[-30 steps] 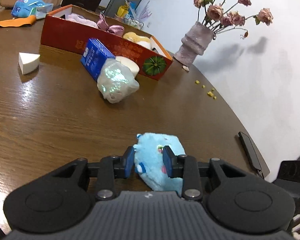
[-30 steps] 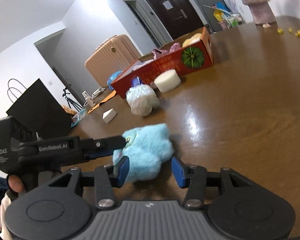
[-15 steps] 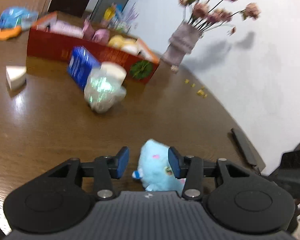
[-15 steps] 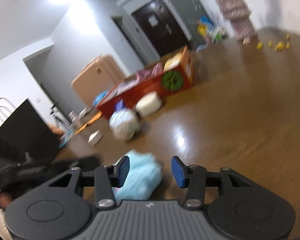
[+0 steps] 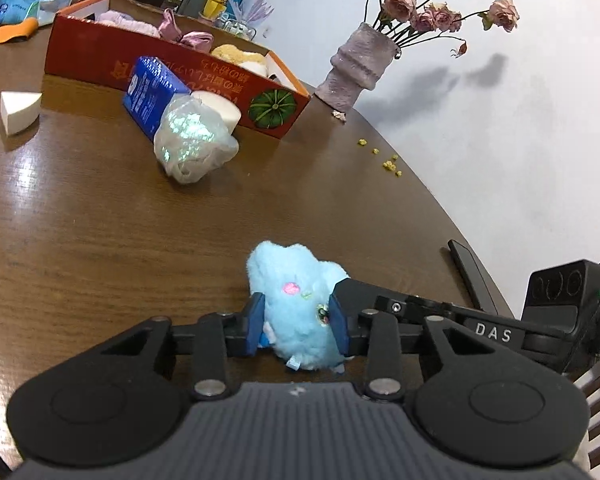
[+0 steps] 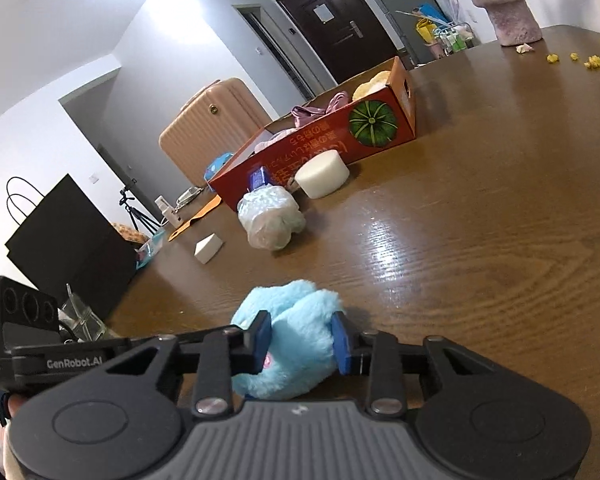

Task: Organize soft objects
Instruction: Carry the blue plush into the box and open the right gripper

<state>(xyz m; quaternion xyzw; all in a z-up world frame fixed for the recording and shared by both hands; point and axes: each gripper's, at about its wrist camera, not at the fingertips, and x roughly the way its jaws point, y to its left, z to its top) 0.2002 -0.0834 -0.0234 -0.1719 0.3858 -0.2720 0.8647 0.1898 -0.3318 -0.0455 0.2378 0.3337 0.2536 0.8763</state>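
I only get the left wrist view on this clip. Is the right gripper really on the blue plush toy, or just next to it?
Observer: On it. The right gripper has its fingers on either side of the blue plush toy, pressed into the fur.
Operator: What is behind the red box? My view cuts off there.
Observer: A pink suitcase stands upright past the red box, off the table.
Operator: Anything else on that side?
Observer: A black bag with thin loop handles, nearer the camera than the suitcase.
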